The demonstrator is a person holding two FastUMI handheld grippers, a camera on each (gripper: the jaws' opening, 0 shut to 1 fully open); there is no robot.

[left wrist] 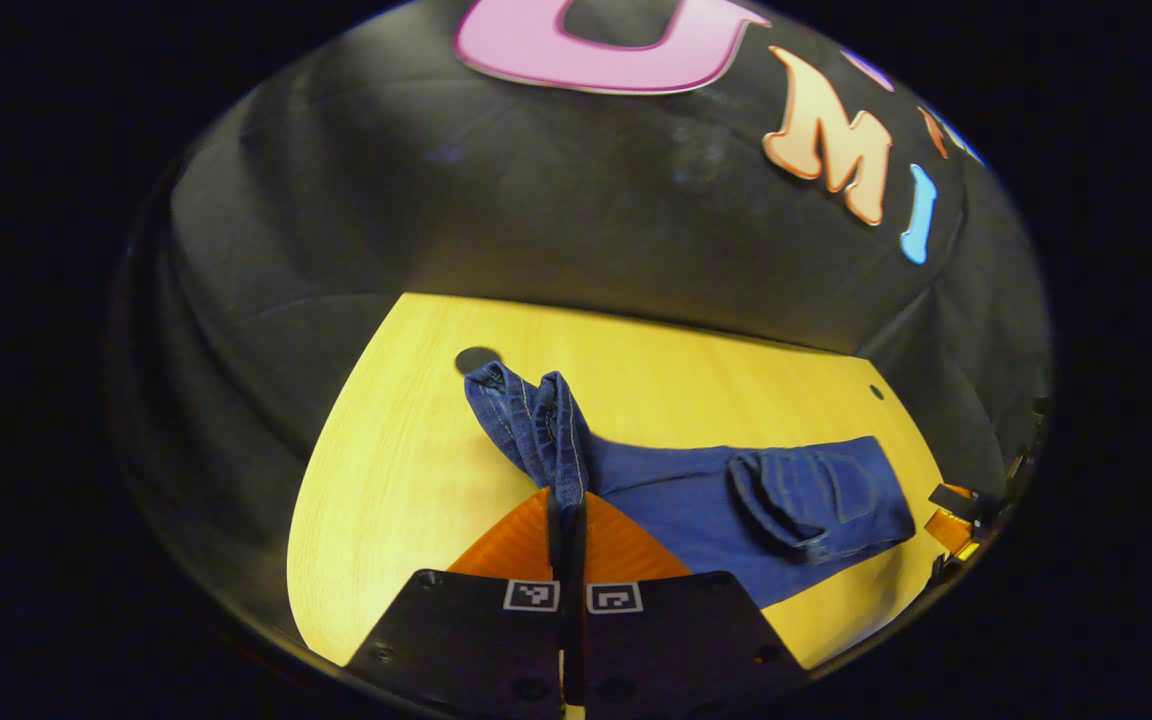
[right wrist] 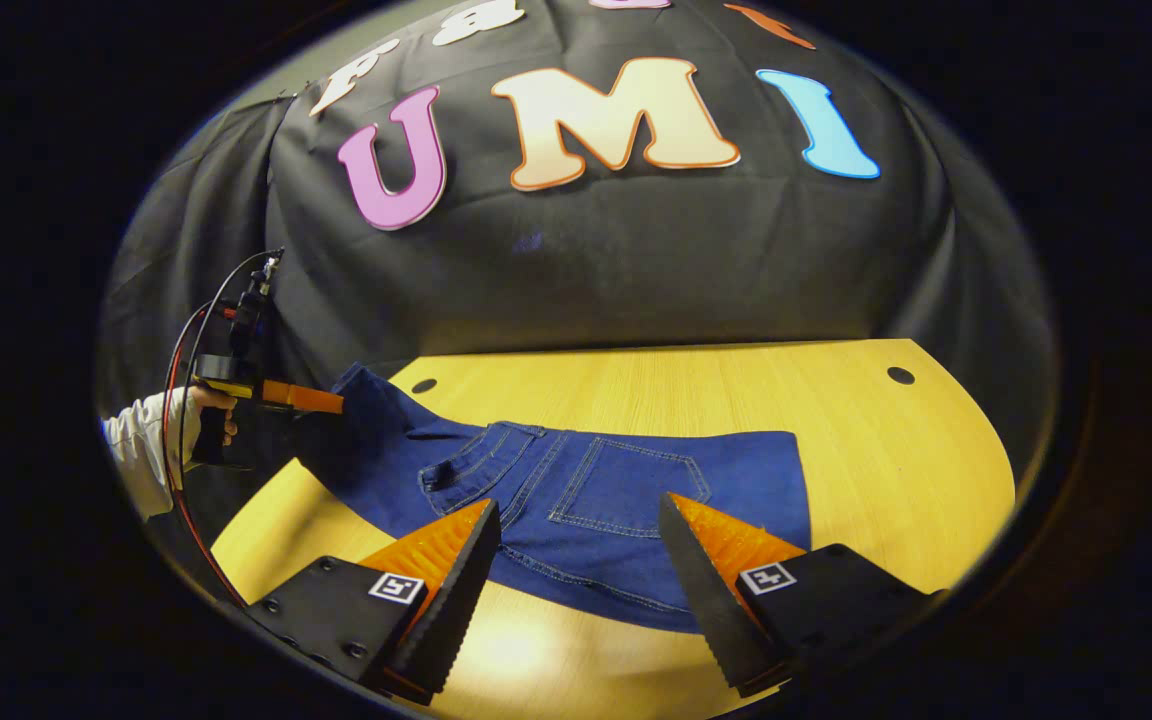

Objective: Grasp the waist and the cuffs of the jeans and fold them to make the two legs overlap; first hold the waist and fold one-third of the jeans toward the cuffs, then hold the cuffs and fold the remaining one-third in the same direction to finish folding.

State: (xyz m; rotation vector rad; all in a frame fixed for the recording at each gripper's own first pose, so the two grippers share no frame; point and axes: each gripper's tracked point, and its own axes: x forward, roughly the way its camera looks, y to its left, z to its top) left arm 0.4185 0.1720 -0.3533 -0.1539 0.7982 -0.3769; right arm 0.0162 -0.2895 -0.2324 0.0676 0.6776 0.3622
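The jeans [right wrist: 576, 500] lie spread across the middle of the wooden counter [right wrist: 886, 440] in the right gripper view, back pockets up, with the waist end toward the lower centre of the frame and the legs running off to the left. In the left gripper view the same jeans [left wrist: 736, 500] stretch from centre to right, and their cuffs [left wrist: 536, 420] rise in a bunched fold at the middle of the frame. The left claw [left wrist: 568, 520] is clamped together on those cuffs at bottom centre. The right claw [right wrist: 576, 560] stands wide apart at the bottom of its view, hovering over the waist end without gripping it. At far left of that view, a hand [right wrist: 211, 415] with a pale sleeve [right wrist: 141, 445] holds the other tool.
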